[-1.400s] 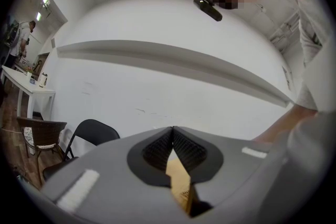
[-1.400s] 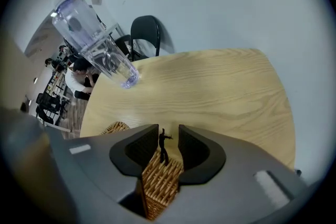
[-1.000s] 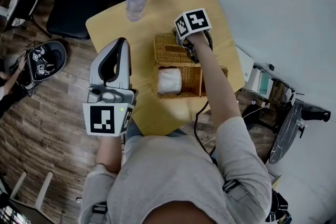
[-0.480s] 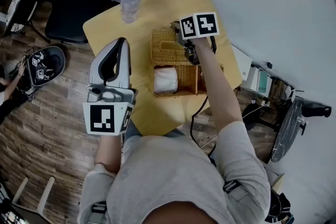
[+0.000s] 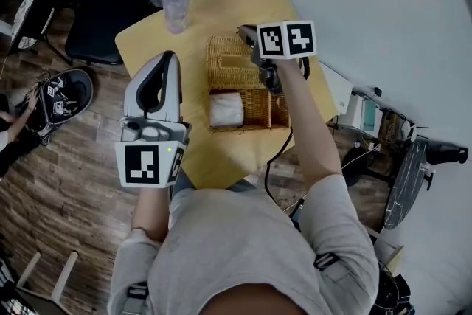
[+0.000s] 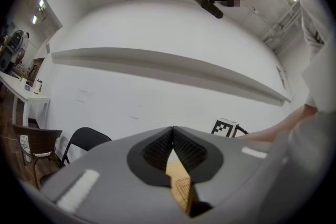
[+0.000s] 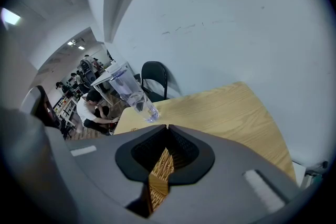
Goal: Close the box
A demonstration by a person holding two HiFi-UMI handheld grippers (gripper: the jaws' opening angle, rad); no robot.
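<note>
Holding nothing in left gripper (image 5: pixel 169 57), jaws closed, off the table's (image 5: pixel 221 4) left edge. In mid-table, pinching raised wicker lid (image 5: pixel 227 60) of the box (image 5: pixel 258 113) with right gripper (image 5: pixel 246 32), jaws almost together. May slip from such thin grip and fall back open; may also pull the light box out of place.

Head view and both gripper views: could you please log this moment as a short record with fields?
wicker box: open, on table, white pack inside
lid: open, on box's far side
right gripper: jaws shut on lid's edge
left gripper: jaws shut, empty, clear of box
bottle: standing near table's far left corner
</note>
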